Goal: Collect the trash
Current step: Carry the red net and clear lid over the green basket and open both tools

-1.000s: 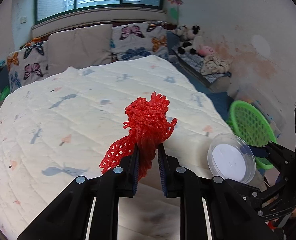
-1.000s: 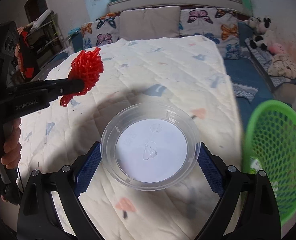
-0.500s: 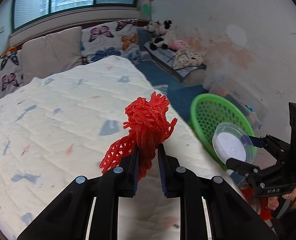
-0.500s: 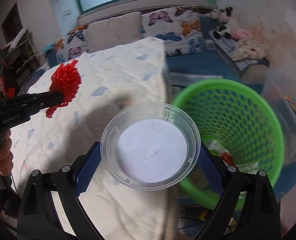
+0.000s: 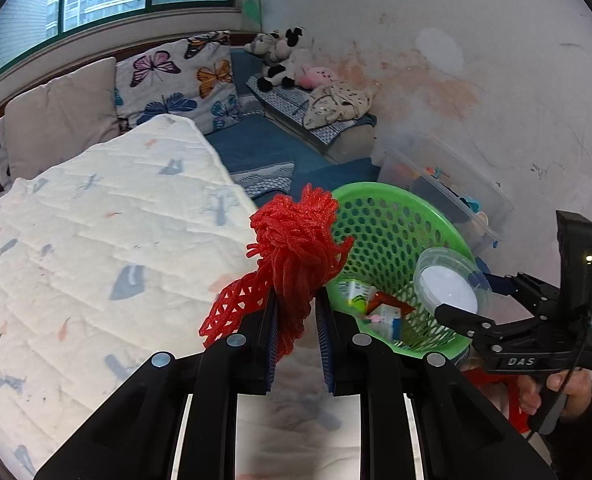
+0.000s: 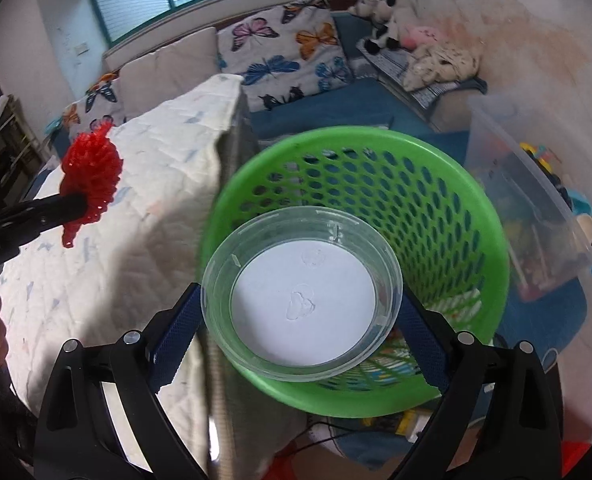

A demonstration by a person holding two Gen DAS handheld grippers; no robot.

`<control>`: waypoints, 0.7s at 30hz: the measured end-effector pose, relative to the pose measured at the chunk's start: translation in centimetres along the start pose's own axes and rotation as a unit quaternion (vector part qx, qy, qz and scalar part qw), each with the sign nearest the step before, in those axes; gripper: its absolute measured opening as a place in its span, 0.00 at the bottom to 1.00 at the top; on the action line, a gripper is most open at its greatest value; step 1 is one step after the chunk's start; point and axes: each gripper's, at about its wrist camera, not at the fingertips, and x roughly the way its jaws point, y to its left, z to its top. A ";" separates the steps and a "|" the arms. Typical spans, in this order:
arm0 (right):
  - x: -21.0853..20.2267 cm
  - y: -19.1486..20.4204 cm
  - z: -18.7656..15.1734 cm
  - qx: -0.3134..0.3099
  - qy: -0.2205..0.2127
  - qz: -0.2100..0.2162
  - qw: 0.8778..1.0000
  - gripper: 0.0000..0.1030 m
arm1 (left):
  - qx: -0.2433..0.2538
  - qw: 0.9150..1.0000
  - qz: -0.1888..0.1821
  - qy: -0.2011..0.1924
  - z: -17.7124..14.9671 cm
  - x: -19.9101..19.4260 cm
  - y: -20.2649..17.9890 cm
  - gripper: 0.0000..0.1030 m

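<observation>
My left gripper (image 5: 295, 304) is shut on a bunched red foam net (image 5: 296, 240) and holds it over the bed's right edge, beside the green mesh trash basket (image 5: 391, 208). My right gripper (image 6: 300, 304) is shut on a clear round plastic lid (image 6: 301, 294), held directly above the green basket (image 6: 475, 208). The lid (image 5: 449, 284) and the right gripper also show in the left wrist view over the basket's right rim. The red net (image 6: 92, 172) shows at the left in the right wrist view. Wrappers lie in the basket's bottom.
A bed with a white quilt (image 5: 96, 240) fills the left. Butterfly pillows (image 5: 176, 80) and plush toys (image 5: 284, 56) lie at the back. A clear storage bin (image 5: 447, 184) with toys stands by the stained wall, right of the basket.
Both grippers have swung right from over the bed to the green basket. The lid now hangs over the basket opening. The red net has come to the basket's left rim.
</observation>
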 end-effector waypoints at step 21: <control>-1.1 -4.2 -1.5 0.029 -0.008 -0.004 1.000 0.92 | 0.031 0.998 -0.040 0.041 1.9 6.2 -6.4 0.17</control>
